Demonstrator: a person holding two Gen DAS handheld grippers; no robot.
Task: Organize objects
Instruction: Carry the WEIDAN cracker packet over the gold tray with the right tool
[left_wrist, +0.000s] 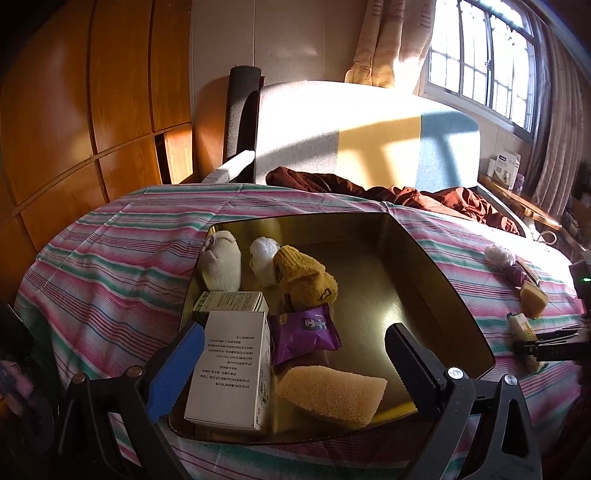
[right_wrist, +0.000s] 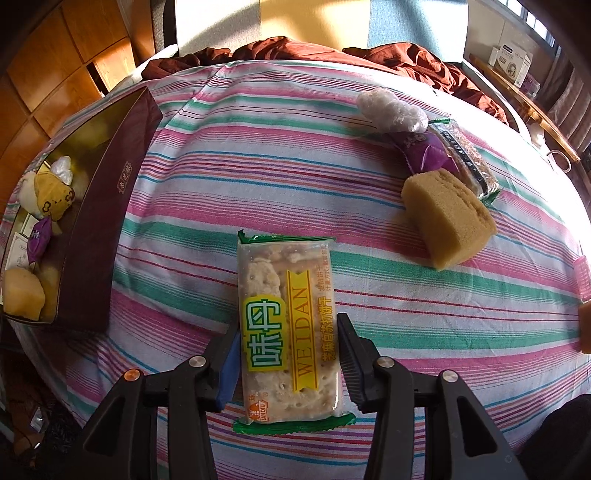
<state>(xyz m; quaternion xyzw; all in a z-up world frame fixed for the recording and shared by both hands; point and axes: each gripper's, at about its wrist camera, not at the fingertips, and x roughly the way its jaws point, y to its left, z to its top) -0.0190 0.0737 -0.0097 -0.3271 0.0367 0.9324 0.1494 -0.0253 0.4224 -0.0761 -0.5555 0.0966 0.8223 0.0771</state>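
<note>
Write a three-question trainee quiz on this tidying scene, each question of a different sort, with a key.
1. True or false: the right gripper has its jaws on either side of the cracker packet.
2. Multiple choice: the purple candy packet in the gold tin lies between
A. the white carton and the window
B. the yellow knitted toy and the sponge
C. two sponges
3. Fill in: the left gripper hovers over the tin with its jaws ____.

Key
1. True; the pads sit at the packet's long edges.
2. B
3. Open; nothing is gripped between them.
</note>
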